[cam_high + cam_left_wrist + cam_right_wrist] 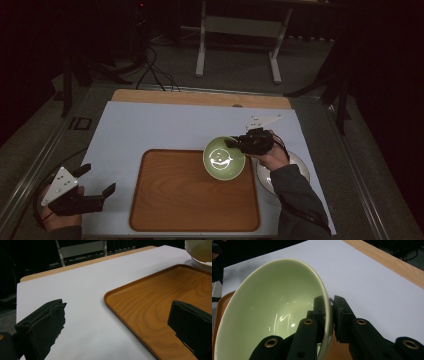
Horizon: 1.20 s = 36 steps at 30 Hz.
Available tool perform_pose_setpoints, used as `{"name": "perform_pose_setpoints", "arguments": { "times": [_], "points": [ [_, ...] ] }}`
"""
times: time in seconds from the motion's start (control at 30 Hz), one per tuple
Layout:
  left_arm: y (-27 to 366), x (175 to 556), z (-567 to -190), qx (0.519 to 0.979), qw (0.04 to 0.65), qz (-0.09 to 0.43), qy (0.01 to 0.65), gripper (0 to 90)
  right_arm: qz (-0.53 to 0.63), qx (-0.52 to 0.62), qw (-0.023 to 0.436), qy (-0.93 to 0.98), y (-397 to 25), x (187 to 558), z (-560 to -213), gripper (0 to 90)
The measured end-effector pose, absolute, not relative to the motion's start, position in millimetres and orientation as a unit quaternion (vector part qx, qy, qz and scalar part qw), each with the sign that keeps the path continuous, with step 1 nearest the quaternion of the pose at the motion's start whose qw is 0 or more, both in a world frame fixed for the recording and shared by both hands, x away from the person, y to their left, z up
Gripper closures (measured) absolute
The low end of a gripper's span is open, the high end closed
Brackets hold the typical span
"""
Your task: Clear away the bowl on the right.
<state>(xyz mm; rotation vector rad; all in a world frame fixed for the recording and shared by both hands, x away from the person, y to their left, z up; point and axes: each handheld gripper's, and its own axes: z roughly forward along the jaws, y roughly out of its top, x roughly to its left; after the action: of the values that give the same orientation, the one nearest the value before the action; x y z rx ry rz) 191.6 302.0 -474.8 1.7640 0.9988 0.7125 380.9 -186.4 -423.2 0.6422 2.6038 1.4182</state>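
Observation:
A pale green bowl hangs above the right rear part of the wooden tray, tipped a little. My right gripper is shut on its rim: in the right gripper view one jaw lies inside the green bowl and the other outside, at the right gripper. My left gripper rests open at the table's front left corner, off the tray, with nothing between its jaws. Ahead of the left gripper lies white mat, with the tray to the right and the bowl far off.
A white plate lies on the white mat right of the tray, partly under my right hand. A bare wooden strip of tabletop runs along the far edge. Beyond it stand a table frame and cables on the floor.

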Motion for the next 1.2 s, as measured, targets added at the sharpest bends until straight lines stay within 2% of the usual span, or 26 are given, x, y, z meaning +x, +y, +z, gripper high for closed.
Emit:
{"name": "perform_pose_setpoints", "arguments": {
  "times": [1.2],
  "points": [
    [303,191,-475,0.721,0.477,0.292,0.408,1.2,0.465,0.185,0.025,0.865,-155,373,-443,81.0]
  ]
}}
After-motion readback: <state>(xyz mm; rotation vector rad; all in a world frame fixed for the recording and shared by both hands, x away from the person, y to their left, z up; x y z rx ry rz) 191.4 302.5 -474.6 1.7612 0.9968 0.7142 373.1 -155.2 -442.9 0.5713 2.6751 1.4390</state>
